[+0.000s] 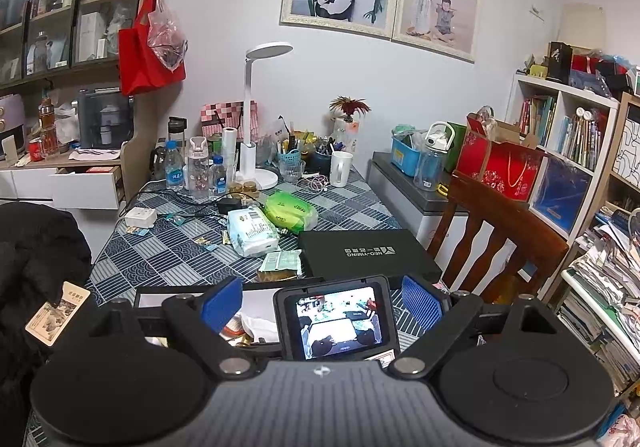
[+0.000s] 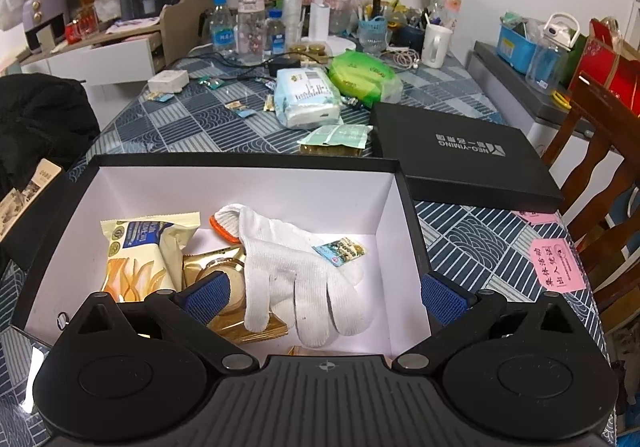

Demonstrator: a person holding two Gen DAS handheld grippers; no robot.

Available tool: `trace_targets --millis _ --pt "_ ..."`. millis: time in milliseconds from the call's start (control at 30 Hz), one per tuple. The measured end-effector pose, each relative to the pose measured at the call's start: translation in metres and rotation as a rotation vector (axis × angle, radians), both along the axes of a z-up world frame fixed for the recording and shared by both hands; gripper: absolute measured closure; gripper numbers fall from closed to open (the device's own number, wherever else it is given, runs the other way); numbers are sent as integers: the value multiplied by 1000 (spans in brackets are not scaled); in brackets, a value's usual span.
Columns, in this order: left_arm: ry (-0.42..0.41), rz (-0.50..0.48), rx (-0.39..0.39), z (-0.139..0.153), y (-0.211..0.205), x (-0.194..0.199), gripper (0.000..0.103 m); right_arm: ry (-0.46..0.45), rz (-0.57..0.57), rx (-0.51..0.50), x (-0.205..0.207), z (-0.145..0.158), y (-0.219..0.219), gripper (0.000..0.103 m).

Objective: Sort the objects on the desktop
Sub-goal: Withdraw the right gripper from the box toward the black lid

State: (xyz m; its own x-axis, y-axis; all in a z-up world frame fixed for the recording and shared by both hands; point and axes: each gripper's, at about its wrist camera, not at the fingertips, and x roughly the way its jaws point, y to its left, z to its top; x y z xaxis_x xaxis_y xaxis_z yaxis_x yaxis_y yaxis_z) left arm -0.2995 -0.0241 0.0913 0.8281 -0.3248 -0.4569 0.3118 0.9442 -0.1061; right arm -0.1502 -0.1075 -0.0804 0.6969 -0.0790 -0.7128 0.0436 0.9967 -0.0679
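Cluttered desk (image 2: pixel 168 135), blue patterned cloth; open black box (image 2: pixel 248 161) holds white glove (image 2: pixel 296 267). Both hand-held grippers (image 1: pixel 322 301) (image 2: pixel 324 297) spread wide, empty.

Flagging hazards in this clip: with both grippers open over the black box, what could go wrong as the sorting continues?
1. The white glove drapes over the gold packets; the open right gripper might snag it when reaching for anything beneath.
2. Cables run among the small wrappers; a pick there could drag the white adapter.
3. The bottles stand crowded at the table's far end; a long reach may topple one.
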Motion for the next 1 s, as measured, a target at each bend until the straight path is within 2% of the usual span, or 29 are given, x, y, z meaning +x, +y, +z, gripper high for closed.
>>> trace_targets --millis 1000 --pt "2 6 0 1 -14 11 0 -6 5 -8 8 7 1 0"
